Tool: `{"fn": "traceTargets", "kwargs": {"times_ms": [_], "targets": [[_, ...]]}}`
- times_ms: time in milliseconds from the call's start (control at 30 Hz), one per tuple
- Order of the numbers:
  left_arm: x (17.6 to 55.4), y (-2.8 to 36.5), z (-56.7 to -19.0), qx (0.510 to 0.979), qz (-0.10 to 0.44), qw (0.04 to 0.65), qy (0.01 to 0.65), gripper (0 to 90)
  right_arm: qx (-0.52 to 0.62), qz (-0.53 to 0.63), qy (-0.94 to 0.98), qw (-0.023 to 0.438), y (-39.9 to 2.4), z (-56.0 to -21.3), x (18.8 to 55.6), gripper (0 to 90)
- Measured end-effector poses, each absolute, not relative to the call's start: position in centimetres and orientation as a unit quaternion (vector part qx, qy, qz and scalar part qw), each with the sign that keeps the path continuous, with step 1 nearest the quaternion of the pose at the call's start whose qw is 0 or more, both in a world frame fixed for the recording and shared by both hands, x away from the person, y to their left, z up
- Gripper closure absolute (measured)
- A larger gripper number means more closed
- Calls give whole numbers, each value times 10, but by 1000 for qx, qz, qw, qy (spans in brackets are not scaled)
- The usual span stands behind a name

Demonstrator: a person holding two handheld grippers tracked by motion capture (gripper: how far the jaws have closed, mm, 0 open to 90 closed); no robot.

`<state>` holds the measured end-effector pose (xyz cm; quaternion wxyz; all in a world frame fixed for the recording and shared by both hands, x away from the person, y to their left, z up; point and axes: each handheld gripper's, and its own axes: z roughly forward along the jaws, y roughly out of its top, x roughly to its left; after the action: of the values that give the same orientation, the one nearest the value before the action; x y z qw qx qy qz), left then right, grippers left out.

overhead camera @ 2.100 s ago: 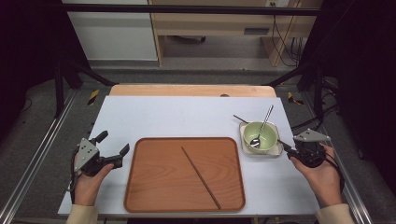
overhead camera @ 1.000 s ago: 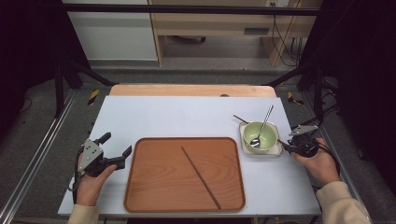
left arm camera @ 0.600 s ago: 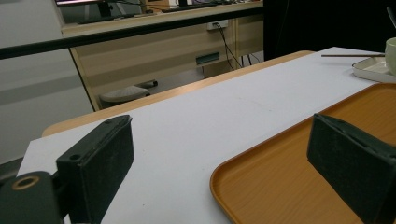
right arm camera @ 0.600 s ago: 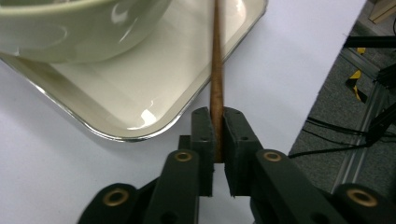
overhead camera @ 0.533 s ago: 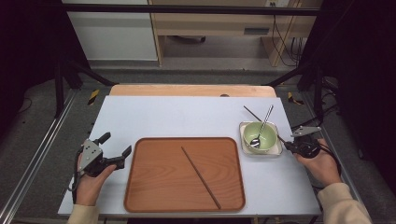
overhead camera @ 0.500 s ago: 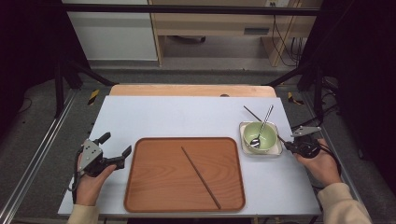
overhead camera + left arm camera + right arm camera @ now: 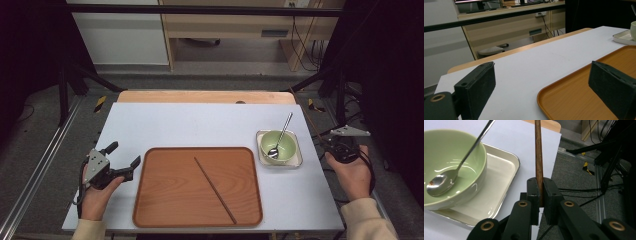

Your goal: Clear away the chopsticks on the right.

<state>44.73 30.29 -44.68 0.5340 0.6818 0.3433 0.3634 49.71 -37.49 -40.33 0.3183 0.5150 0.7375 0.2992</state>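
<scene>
White sheeting covers the worktop (image 7: pixel 200 125), and the wooden tray (image 7: pixel 165 200) near its front edge serves as the landmark. On the tray one chopstick (image 7: pixel 215 190) lies slantwise. Right of the tray, a green bowl (image 7: pixel 285 150) with a spoon (image 7: pixel 280 137) in it stands in a small white dish (image 7: pixel 300 162). Further right of the tray, past the dish, the right gripper (image 7: pixel 540 192) is clamped on a second chopstick (image 7: pixel 538 157); its jaws have just been closing, and the stick is pinched between the pads near one end. Left of the tray, the left gripper (image 7: pixel 124 159) is held with its jaws spread wide and nothing between them.

The step in hand is judged to be the pickup of the second chopstick, probably to be laid beside the first. The next move calls for carrying the stick over the bowl and spoon without knocking them, then lowering it flat onto the tray.

In the high view the held stick is thin and hard to make out against the dark floor. Its far end is cut off in the right gripper view.
</scene>
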Motion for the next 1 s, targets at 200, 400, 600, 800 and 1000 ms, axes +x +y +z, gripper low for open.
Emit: {"fn": "traceTargets", "kwargs": {"times_ms": [200, 400, 600, 800, 1000], "targets": [[447, 304, -447, 681, 364, 534, 345, 69, 510, 307, 733, 329, -370, -390, 492, 846], [447, 303, -447, 681, 364, 534, 344, 69, 489, 340, 725, 346, -353, -367, 478, 846], [447, 304, -446, 679, 365, 536, 345, 69, 464, 356, 737, 339, -319, -361, 456, 846], [447, 306, -445, 673, 361, 545, 346, 69, 443, 333, 750, 360, -291, -364, 438, 846], [448, 306, -445, 672, 357, 548, 348, 69, 424, 333, 759, 365, -267, -358, 424, 846]]}}
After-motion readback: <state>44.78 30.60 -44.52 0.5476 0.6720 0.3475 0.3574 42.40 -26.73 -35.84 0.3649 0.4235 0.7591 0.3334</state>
